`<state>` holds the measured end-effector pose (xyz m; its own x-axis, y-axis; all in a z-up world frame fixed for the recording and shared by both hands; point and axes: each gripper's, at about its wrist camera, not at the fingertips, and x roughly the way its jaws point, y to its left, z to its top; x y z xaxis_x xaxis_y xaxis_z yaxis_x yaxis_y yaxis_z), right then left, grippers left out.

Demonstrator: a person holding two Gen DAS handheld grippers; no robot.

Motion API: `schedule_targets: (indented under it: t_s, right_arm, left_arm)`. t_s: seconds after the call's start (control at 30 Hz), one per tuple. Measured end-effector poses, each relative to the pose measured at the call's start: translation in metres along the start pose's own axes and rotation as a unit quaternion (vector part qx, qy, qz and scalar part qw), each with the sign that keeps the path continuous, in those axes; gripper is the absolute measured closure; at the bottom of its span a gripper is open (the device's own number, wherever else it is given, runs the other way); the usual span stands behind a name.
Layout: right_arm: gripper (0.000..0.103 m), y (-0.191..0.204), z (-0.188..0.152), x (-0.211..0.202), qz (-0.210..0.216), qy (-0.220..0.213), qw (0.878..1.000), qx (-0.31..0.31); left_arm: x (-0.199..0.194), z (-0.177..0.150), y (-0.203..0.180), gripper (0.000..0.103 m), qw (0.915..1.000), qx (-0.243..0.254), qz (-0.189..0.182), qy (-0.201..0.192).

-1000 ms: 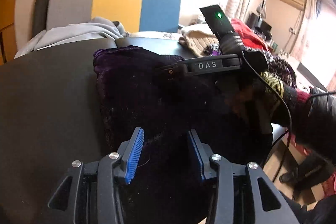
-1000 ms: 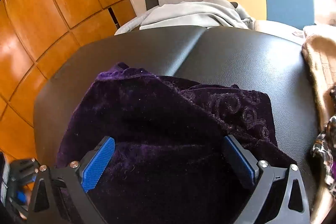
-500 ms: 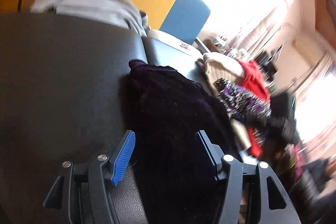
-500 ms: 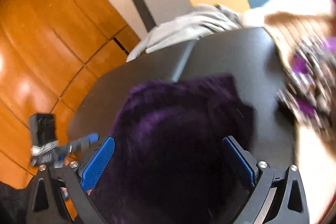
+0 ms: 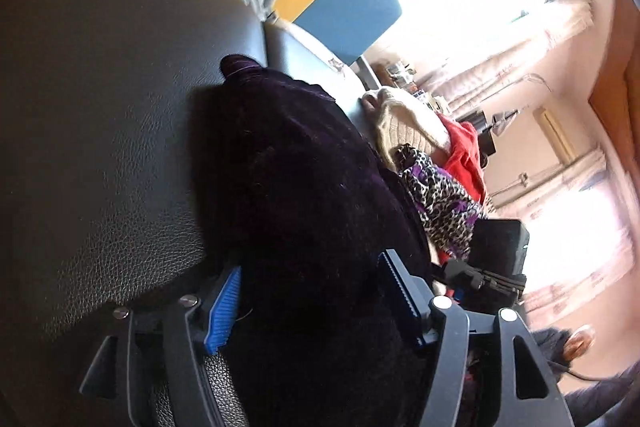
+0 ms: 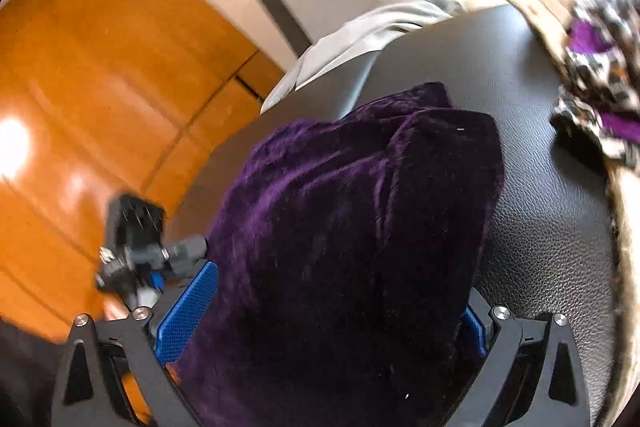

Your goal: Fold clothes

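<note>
The dark purple velvet garment (image 6: 360, 227) lies bunched in a thick, folded mound on the black leather surface (image 5: 100, 147), its pile catching light along soft ridges. No brand, label or writing can be read in either view. The left gripper (image 5: 312, 301) has its jaws apart and opening, the velvet lying between the blue pads (image 5: 224, 307); whether the pads touch the cloth cannot be told. The right gripper (image 6: 320, 315) stands wide apart, the garment filling the gap between its fingers. Just beside the mound lie a leopard-print garment (image 5: 440, 203), a beige knit (image 5: 404, 123) and a red garment (image 5: 464, 151). A grey garment (image 6: 360, 31) lies at the far edge.
</note>
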<state>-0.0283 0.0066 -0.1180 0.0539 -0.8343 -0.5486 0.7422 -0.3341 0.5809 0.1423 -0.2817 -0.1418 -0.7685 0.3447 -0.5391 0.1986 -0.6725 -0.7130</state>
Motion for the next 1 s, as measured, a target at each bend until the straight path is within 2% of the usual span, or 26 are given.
schedule_targets:
  t_s: [0.1,0.13,0.17,0.2,0.23,0.27,0.33,0.4,0.43,0.47,0.57,0.67,0.73,0.8,0.93,1.0]
  right_arm:
    - [0.002,0.01,0.001,0.006,-0.037,0.026,0.999,-0.018]
    - [0.012,0.017,0.002,0.012,-0.067,0.038,0.996,-0.037]
    - [0.016,0.022,0.001,0.013,-0.092,0.044,0.993,-0.052]
    - [0.025,0.027,0.0,0.013,-0.108,0.049,0.991,-0.06]
    - [0.041,0.03,0.001,0.011,-0.102,0.054,0.992,-0.053]
    - [0.045,0.034,0.002,0.012,-0.094,0.059,0.993,-0.045]
    - [0.049,0.047,0.003,0.018,-0.099,0.065,0.991,-0.057]
    - [0.055,0.065,0.005,0.031,-0.085,0.075,0.991,-0.068]
    - [0.061,0.077,0.01,0.044,-0.069,0.079,0.992,-0.075]
    - [0.063,0.089,0.015,0.057,-0.053,0.082,0.992,-0.081]
    - [0.063,0.133,0.033,0.105,-0.002,0.095,0.99,-0.108]
    - [0.064,0.186,0.054,0.168,0.053,0.112,0.982,-0.142]
    - [0.064,0.226,0.066,0.215,0.09,0.127,0.974,-0.163]
    - [0.064,0.267,0.077,0.266,0.115,0.144,0.965,-0.185]
    - [0.064,0.325,0.088,0.359,0.107,0.177,0.958,-0.201]
    - [0.064,0.344,0.096,0.4,0.103,0.193,0.956,-0.194]
  left_arm:
    - [0.0,-0.002,-0.004,0.042,0.9998,0.013,0.016,0.005]
    - [-0.002,-0.002,-0.001,0.058,0.9998,-0.001,0.018,0.007]
    - [-0.003,-0.001,0.004,0.065,0.9997,-0.022,0.005,0.008]
    - [-0.005,-0.001,0.01,0.071,0.9989,-0.044,-0.012,0.01]
    - [-0.011,-0.004,0.01,0.074,0.9989,-0.044,-0.016,0.001]
    - [-0.019,-0.007,0.009,0.075,0.9991,-0.037,-0.016,-0.011]
    - [-0.037,-0.013,0.008,0.076,0.9987,-0.032,-0.019,-0.035]
    - [-0.07,-0.019,0.014,0.077,0.9967,-0.036,-0.018,-0.07]
    - [-0.09,-0.021,0.02,0.077,0.9953,-0.036,-0.01,-0.089]
    - [-0.111,-0.023,0.025,0.077,0.9935,-0.037,-0.001,-0.108]
    - [-0.173,-0.026,0.045,0.077,0.9845,-0.043,0.035,-0.167]
    - [-0.243,-0.026,0.071,0.077,0.9677,-0.049,0.091,-0.23]
    - [-0.292,-0.022,0.096,0.077,0.9519,-0.059,0.133,-0.27]
    - [-0.327,-0.018,0.122,0.077,0.9383,-0.074,0.167,-0.294]
    - [-0.371,-0.01,0.183,0.077,0.9078,-0.126,0.248,-0.314]
    - [-0.384,-0.009,0.214,0.077,0.8862,-0.16,0.295,-0.32]
